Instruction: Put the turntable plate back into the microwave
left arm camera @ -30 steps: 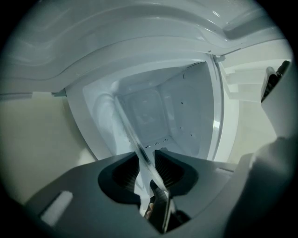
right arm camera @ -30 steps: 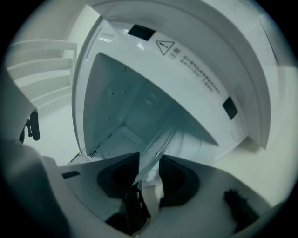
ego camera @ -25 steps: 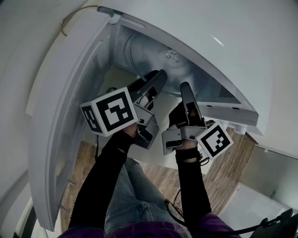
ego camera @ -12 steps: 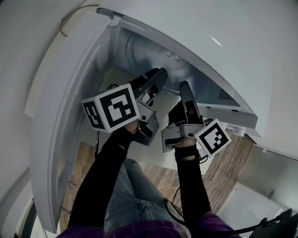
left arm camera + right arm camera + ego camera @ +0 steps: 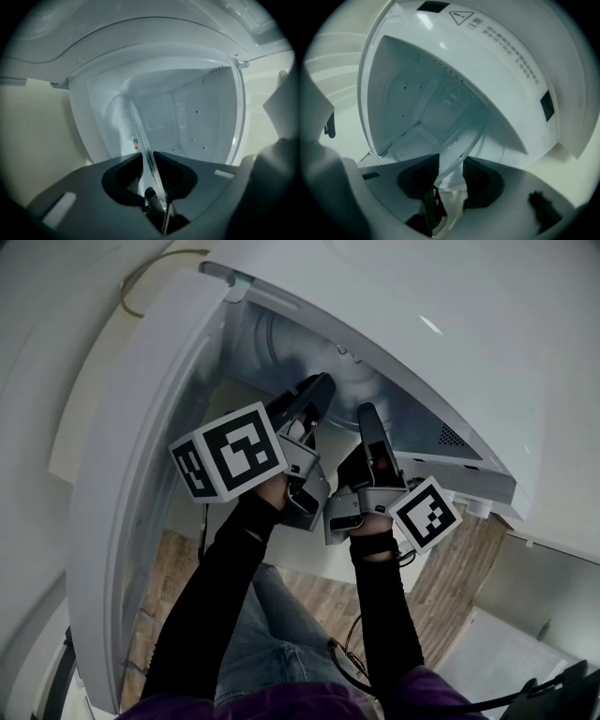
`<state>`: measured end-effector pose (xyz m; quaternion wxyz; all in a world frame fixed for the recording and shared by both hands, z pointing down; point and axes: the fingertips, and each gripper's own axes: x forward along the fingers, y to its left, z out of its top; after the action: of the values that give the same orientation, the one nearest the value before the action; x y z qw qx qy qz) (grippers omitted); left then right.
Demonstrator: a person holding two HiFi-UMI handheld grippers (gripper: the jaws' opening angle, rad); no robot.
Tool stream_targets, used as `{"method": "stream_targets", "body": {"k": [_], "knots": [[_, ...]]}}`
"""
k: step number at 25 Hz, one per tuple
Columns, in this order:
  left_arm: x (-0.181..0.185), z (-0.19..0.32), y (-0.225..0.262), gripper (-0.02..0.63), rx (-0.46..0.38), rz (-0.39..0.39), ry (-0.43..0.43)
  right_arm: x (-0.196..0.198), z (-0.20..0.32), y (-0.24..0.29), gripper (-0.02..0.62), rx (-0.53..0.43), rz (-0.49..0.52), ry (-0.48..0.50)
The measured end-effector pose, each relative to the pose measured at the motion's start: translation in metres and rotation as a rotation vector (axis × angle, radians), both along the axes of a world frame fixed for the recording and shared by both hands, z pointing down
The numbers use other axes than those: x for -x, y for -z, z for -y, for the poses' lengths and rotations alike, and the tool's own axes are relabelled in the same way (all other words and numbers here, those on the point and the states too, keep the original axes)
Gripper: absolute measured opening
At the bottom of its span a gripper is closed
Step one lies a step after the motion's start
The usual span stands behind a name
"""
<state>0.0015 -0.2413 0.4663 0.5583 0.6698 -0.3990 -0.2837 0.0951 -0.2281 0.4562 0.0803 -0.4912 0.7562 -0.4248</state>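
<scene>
The clear glass turntable plate (image 5: 300, 352) is tilted in the mouth of the open white microwave (image 5: 441, 390). My left gripper (image 5: 319, 390) holds the plate's near rim. In the left gripper view the plate (image 5: 136, 126) runs edge-on between the jaws of the left gripper (image 5: 149, 161), which have just been closing and now pinch it. My right gripper (image 5: 367, 418) is beside it on the same rim. The right gripper's (image 5: 451, 164) jaws have just been opening and straddle the plate (image 5: 454, 117) with slack.
The microwave door (image 5: 141, 474) hangs open at the left, close beside my left gripper. The white cavity (image 5: 187, 122) lies straight ahead, its floor (image 5: 412, 140) visible. Below are a person's legs and a wood-pattern floor (image 5: 178, 559).
In the head view the two grippers have drawn slightly closer together and edged a little toward the cavity. The plate stays tilted in the microwave's mouth.
</scene>
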Motion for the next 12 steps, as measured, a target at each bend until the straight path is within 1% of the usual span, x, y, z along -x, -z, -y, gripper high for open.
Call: {"method": "stream_targets", "body": {"k": [4,7,12], "knots": [[0.0026,0.0029,-0.0021,0.066,0.032,-0.04,0.03,0.0012,0.0012,-0.0023,0.152,0.021,-0.008,0.005],[0.0032,0.0023,-0.0017,0.06,0.045,-0.11,0.055,0.0019,-0.0016,-0.002,0.155,0.033,0.01,0.006],[0.0014,0.0076,0.001,0.054,0.059,-0.179,0.081,-0.0007,-0.0042,-0.0006,0.171,0.04,0.007,0.008]]}}
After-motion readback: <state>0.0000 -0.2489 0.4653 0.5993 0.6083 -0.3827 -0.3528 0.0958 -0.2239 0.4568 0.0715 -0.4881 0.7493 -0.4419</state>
